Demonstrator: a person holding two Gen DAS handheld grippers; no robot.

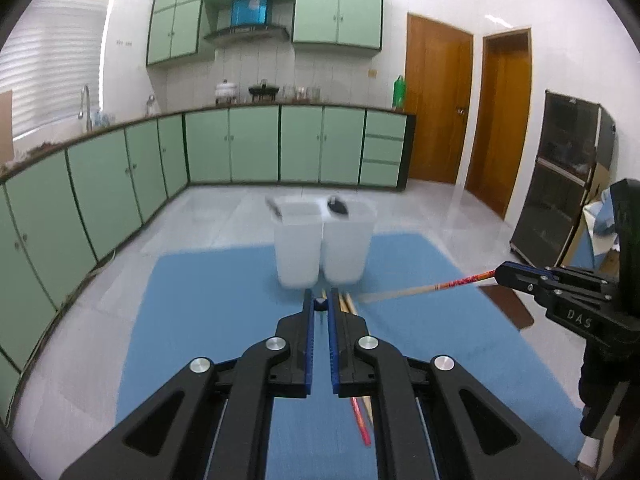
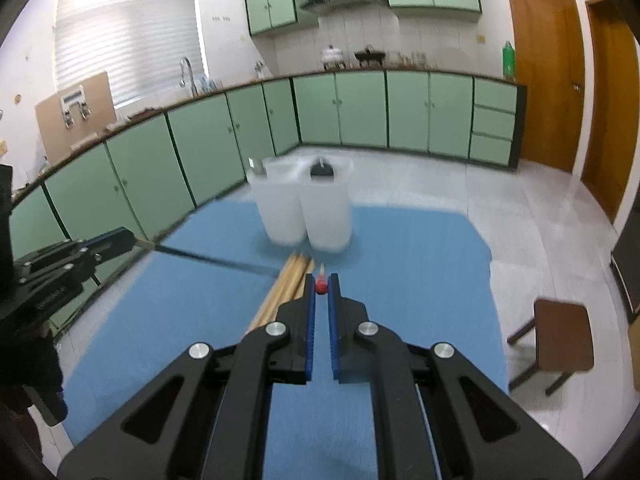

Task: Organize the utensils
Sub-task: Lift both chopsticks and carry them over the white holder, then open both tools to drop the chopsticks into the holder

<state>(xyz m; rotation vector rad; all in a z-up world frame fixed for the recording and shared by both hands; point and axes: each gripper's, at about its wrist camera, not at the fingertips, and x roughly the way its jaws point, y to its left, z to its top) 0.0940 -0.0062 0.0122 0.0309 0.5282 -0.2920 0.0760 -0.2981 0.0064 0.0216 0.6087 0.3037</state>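
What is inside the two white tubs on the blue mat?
The left white tub has a thin dark handle poking out. The right white tub shows a dark utensil end at its rim. The frosted walls hide everything lower down.

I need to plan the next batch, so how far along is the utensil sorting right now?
Partly done. Each of the two white bins already shows a dark utensil at its rim. In hand: the left gripper is shut on a dark chopstick, and the right gripper is shut on a red-ended chopstick. Left: a bundle of wooden chopsticks on the blue mat.
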